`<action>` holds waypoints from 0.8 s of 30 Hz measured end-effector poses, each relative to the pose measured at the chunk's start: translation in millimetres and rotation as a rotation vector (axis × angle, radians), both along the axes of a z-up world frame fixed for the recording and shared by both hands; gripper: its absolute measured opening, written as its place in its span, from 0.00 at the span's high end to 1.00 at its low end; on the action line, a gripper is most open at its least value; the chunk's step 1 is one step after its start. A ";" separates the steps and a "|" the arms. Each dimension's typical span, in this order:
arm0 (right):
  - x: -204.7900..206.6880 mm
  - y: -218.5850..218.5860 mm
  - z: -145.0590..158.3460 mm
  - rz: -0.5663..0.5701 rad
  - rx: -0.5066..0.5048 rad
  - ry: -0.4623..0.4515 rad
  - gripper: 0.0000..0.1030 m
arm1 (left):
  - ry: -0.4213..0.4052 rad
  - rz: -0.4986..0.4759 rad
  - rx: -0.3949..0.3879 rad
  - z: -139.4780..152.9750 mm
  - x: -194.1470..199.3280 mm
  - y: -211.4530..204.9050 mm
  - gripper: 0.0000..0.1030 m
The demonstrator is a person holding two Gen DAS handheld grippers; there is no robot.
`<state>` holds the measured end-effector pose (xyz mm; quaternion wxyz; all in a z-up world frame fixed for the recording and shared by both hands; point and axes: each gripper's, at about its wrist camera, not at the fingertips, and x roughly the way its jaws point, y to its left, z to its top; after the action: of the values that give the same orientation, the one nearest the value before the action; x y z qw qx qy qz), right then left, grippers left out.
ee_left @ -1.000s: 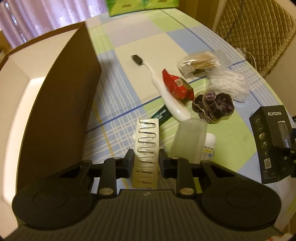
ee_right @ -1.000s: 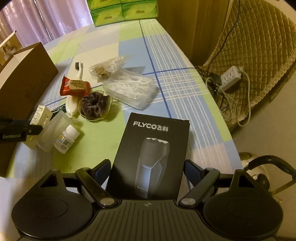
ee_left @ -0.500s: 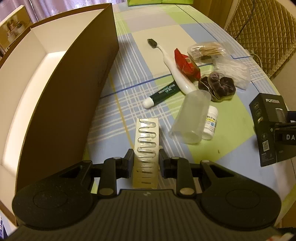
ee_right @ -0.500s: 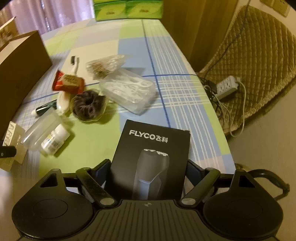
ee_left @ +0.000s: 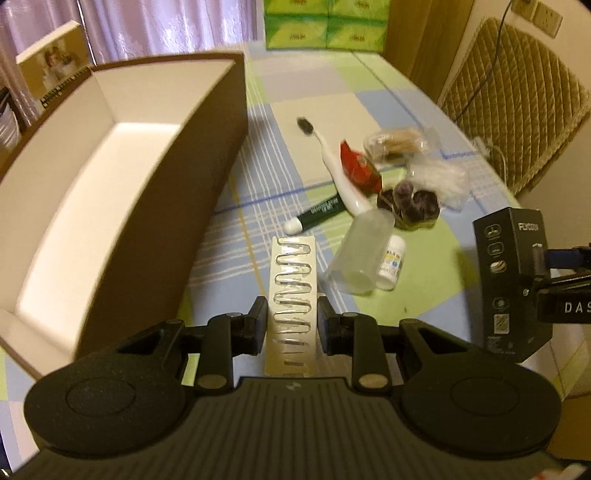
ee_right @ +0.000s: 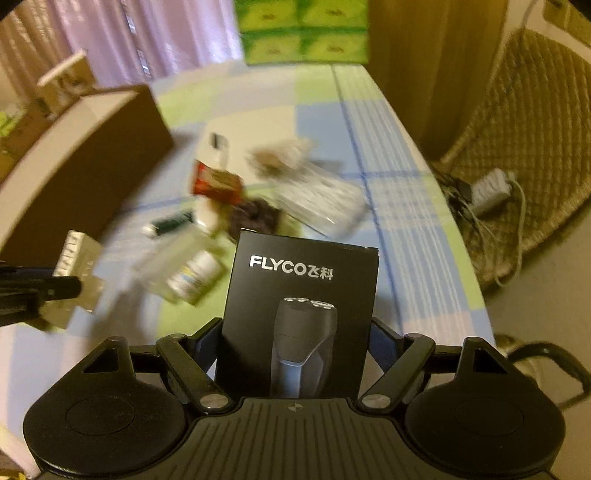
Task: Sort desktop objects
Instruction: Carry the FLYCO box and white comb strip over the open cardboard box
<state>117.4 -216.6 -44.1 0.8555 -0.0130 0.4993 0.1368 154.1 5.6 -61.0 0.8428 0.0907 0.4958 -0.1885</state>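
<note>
1. Left wrist view: a large open box (ee_left: 122, 177), brown outside and white inside, stands at the left of the table; its visible interior holds nothing.
2. The left gripper (ee_left: 291, 325) pinches a flat blister pack (ee_left: 293, 295) of clear moulded plastic on pale card, raised over the table just beside the box's near wall.
3. On the table beyond lie a clear plastic tumbler (ee_left: 356, 256) on its side, touching a small white pill bottle (ee_left: 391, 264); a dark green tube (ee_left: 317, 216) with a white cap; a white toothbrush (ee_left: 332, 162) with dark bristles; a red snack packet (ee_left: 360, 168); a dark velvety scrunchie (ee_left: 412, 205); and two clear bags, one of wooden sticks (ee_left: 393, 144), one of white pieces (ee_left: 439, 177).
4. At the right, the black shaver box (ee_left: 511, 284) is held above the table edge.
5. The checked tablecloth (ee_left: 317, 107) is green, blue and cream; green tissue packs (ee_left: 325, 24) stand at the far end, before pale curtains, and a quilted chair (ee_left: 517, 110) is at the right.
6. Right wrist view: the right gripper (ee_right: 295, 350) clamps the matt black FLYCO shaver box upright by its sides; the table items behind are blurred.
7. A white power strip (ee_right: 491, 190) lies on the floor by the chair.
</note>
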 end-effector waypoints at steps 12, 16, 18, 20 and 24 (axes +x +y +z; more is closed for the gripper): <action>6.5 79.8 55.3 0.232 0.119 -0.065 0.24 | -0.126 0.061 -0.055 59.1 1.5 42.5 0.77; 13.2 116.3 67.1 0.302 0.155 -0.080 0.24 | -0.162 0.079 -0.042 72.4 7.9 60.7 0.77; 17.3 133.8 73.5 0.331 0.184 -0.086 0.24 | -0.176 0.094 -0.036 78.0 13.3 71.9 0.77; 21.7 153.2 80.2 0.360 0.208 -0.098 0.24 | -0.186 0.111 -0.034 83.6 19.5 86.0 0.77; 28.6 192.1 89.0 0.410 0.231 -0.122 0.24 | -0.211 0.148 -0.014 90.1 34.2 115.3 0.77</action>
<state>146.0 -24.5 44.9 0.8342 -0.0246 0.4146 0.3627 188.3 120.9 29.1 0.9025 0.0674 0.4086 -0.1185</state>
